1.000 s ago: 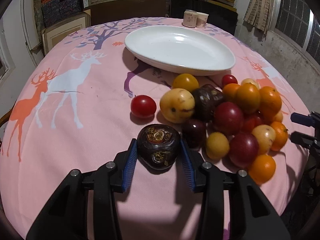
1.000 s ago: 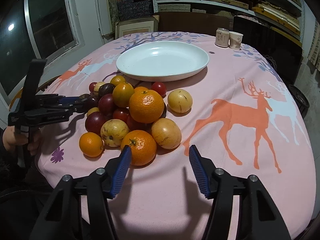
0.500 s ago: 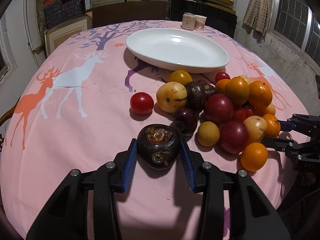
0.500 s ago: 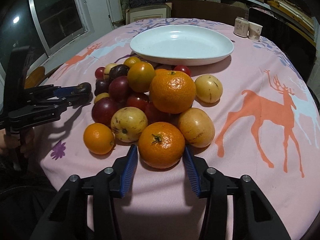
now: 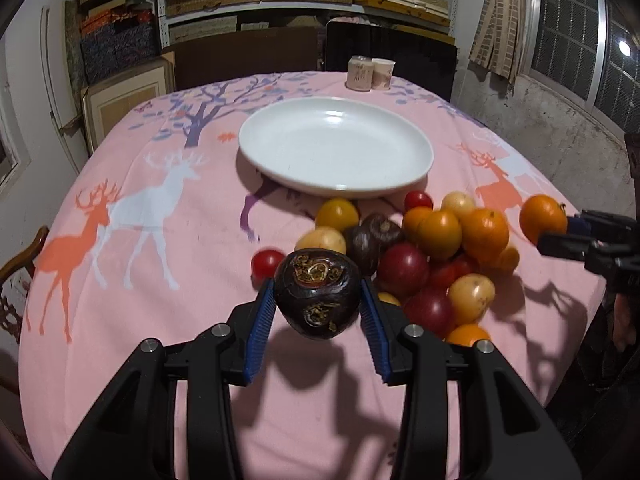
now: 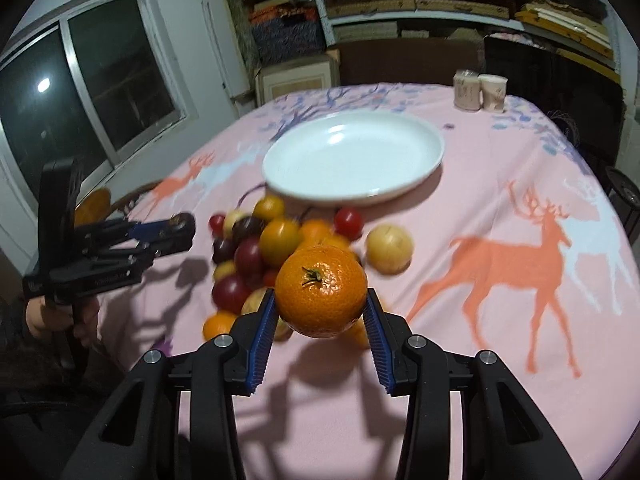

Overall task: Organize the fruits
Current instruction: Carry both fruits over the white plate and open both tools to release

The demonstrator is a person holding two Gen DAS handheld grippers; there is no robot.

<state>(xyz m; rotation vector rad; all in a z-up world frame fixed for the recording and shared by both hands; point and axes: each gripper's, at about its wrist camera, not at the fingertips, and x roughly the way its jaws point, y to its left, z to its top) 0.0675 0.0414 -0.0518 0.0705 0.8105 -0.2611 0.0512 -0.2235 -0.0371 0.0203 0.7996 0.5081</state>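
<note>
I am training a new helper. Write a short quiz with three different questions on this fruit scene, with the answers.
1. True or false: fruit already lies on the white oval plate.
2. What does the left claw hold? A) the dark purple wrinkled fruit B) a red tomato
3. Fill in: the right claw is shut on the round ___ mandarin.

Key: 1 false; 2 A; 3 orange.

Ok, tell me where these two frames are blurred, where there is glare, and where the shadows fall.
Left wrist view: the dark fruit in the left gripper is sharp, the fruit pile slightly smeared, glare on the white plate, gripper shadows on the tablecloth. Right wrist view: the orange in the right gripper is crisp, pile and plate rim motion-blurred, straight edges bowed.
</note>
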